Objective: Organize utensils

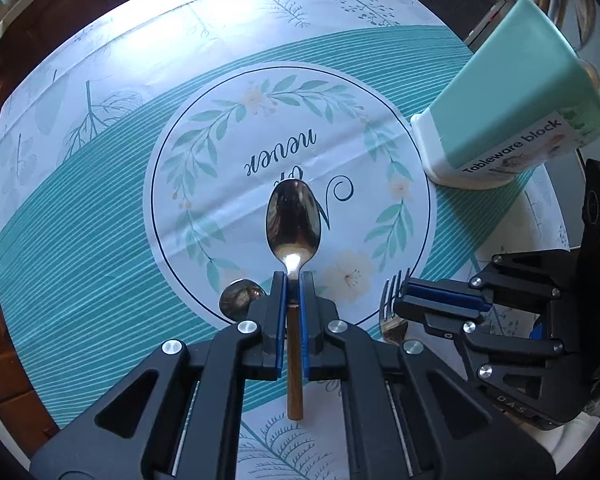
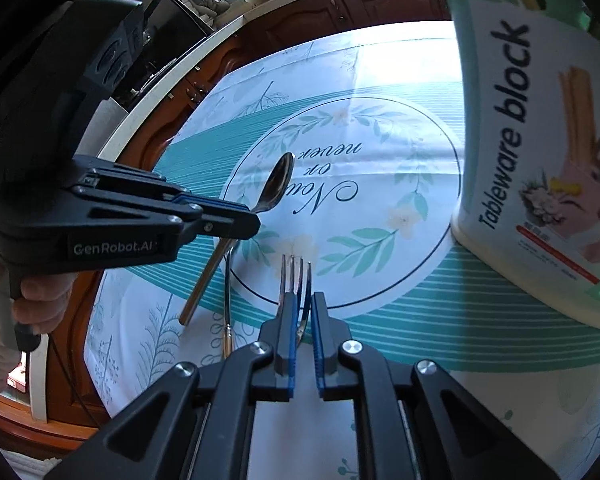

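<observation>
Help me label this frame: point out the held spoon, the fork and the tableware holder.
spoon (image 1: 293,222), left wrist view, bowl.
fork (image 2: 296,276), right wrist view, tines.
tableware holder (image 1: 512,92), left wrist view, green side wall.

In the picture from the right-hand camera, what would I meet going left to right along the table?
The left tongs holding a spoon → a second utensil lying flat on the cloth → a fork in the right tongs → the mint Tableware block box.
</observation>
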